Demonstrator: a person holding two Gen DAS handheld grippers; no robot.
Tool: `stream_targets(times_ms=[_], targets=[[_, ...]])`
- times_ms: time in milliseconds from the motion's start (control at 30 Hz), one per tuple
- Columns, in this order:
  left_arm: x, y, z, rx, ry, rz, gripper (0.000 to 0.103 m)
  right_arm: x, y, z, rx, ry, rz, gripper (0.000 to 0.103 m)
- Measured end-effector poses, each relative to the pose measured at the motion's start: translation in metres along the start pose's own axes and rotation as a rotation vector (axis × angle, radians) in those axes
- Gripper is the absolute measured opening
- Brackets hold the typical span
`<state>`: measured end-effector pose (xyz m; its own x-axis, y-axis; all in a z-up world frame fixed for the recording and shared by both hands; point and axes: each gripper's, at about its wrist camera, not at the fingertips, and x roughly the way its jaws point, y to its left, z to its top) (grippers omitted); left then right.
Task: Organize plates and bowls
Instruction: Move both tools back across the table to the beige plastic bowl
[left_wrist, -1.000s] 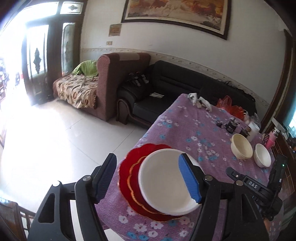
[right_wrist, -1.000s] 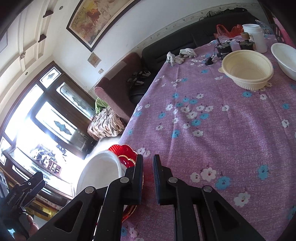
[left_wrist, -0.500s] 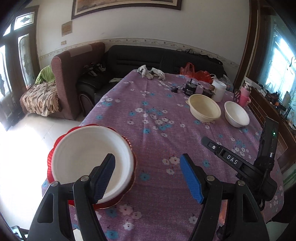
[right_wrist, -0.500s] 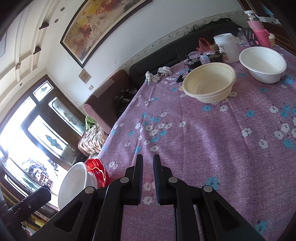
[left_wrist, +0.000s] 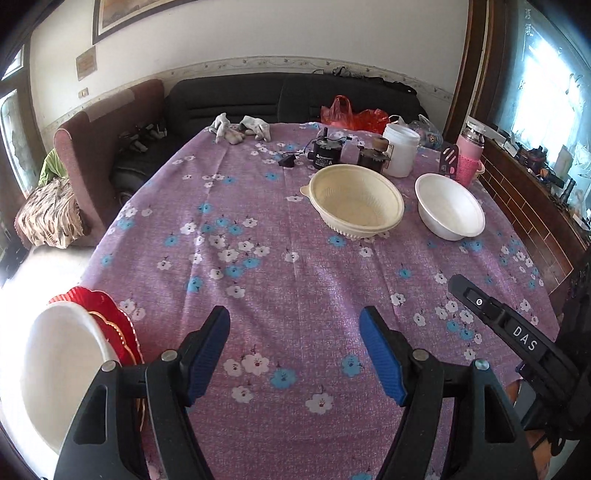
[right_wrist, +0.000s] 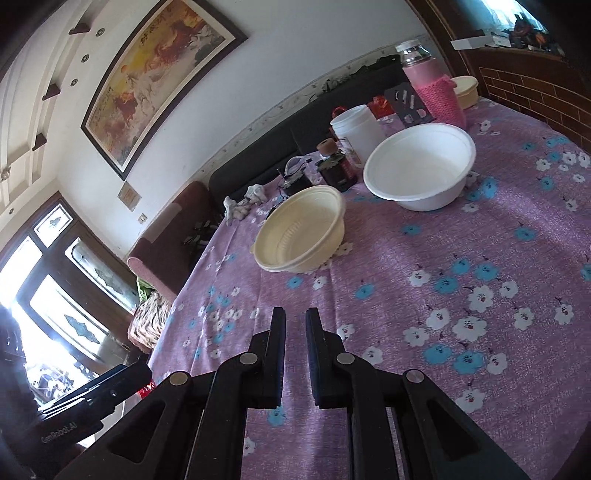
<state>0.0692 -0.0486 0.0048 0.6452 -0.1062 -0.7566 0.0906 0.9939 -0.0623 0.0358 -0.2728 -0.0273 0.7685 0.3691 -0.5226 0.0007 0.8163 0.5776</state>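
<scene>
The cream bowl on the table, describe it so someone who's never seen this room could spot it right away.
On the purple flowered tablecloth, look toward the far end near the black sofa. Two bowls sit side by side there. The cream bowl is the left one, ribbed inside with a small rim tab, unlike the smooth white bowl beside it.

white bowl (left_wrist: 55, 373) cut by left edge, red plates (left_wrist: 107, 317) mostly hidden — beneath it
</scene>
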Motion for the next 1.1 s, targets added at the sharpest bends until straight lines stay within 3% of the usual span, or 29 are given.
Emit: stream_targets(times_ms=[300,567,833,1100], targets=[[0.051,0.007,0.042,-0.095,0.025,0.039,0.072,0.013,-0.009,0.026,0.011,0.045,0.001,0.012],[0.1,0.023,0.087,-0.206,0.046,0.083,0.072,0.048,-0.004,0.075,-0.002,0.069,-0.006,0.012],[0.124,0.028,0.096,-0.203,0.039,0.095,0.072,0.066,-0.004,0.097,0.013,0.017,0.005,0.012],[0.14,0.032,0.101,-0.205,0.062,0.085,0.072,0.083,-0.011,0.096,0.035,0.066,-0.01,0.012]])
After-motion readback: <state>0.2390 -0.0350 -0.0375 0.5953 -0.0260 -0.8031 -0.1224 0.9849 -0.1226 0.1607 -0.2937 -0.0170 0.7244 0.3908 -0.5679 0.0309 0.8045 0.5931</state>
